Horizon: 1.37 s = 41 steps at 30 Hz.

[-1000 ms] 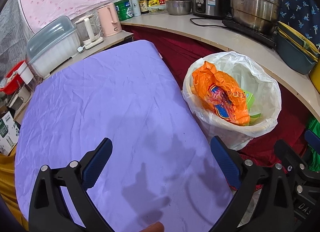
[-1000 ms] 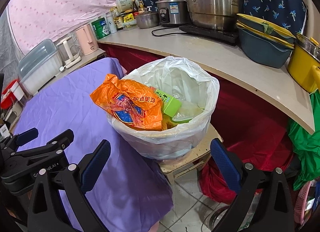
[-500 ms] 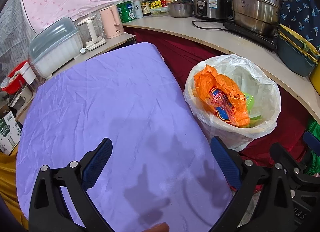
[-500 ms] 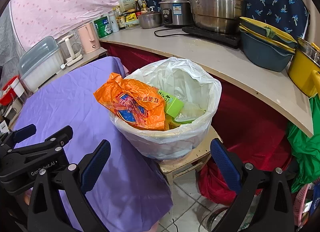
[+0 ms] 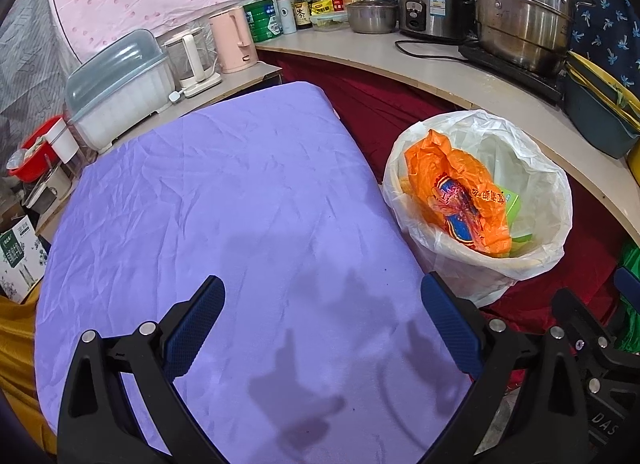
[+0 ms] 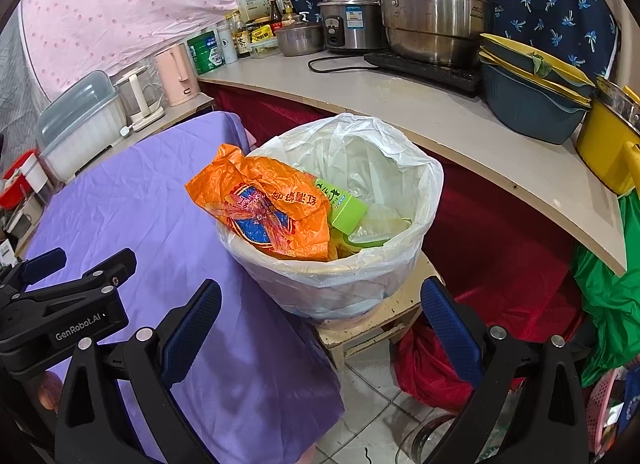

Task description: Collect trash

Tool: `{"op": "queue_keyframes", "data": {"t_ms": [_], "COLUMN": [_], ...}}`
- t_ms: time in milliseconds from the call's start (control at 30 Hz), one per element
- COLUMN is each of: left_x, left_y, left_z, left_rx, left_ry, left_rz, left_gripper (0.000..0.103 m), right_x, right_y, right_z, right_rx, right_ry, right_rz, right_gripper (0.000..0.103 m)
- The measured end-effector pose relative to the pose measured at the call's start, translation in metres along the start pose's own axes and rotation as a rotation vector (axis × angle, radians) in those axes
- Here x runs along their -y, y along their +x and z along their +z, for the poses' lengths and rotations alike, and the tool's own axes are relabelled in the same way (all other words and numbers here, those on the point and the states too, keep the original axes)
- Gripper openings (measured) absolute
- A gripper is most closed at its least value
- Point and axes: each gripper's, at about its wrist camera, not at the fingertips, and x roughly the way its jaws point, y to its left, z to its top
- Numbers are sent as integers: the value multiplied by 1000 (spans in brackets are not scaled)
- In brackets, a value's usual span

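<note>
Our left claw (image 5: 322, 322) hangs spread wide and empty over the purple cloth (image 5: 224, 199) covering the counter. Our right claw (image 6: 320, 322) is equally wide and empty, with the left claw's black body at its 9 o'clock. At 12 o'clock from the right claw stands the white-lined bin (image 6: 404, 264) on a small stool (image 6: 376, 324), just beside the cloth's edge. Inside it, an orange bag (image 6: 276, 207) pokes above the rim at 10 o'clock, touching a green carton (image 6: 346, 203).

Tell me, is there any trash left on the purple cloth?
No, the purple cloth lies bare, and the orange bag is already in the bin.
</note>
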Motion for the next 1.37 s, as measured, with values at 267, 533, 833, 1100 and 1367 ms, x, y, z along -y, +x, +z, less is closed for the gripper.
{"op": "queue_keyframes", "data": {"t_ms": [267, 533, 833, 1100, 1367], "left_x": [0, 0, -2, -2, -1], "left_y": [2, 2, 3, 2, 0], "left_z": [-2, -4, -7, -8, -7], "left_rx": [-17, -20, -39, -33, -23], "left_ry": [-1, 3, 10, 16, 27], "left_rz": [4, 4, -11, -4, -12], "left_gripper": [94, 94, 94, 94, 94], "right_x": [0, -1, -2, -8, -8], "right_y": [2, 4, 4, 2, 2], "right_z": [-2, -4, -4, -3, -3], "right_rx": [-3, -7, -9, -6, -4], "right_ry": [-3, -6, -7, -19, -18], "right_rz": [-6, -3, 0, 2, 5], "right_gripper": [96, 96, 96, 96, 96]}}
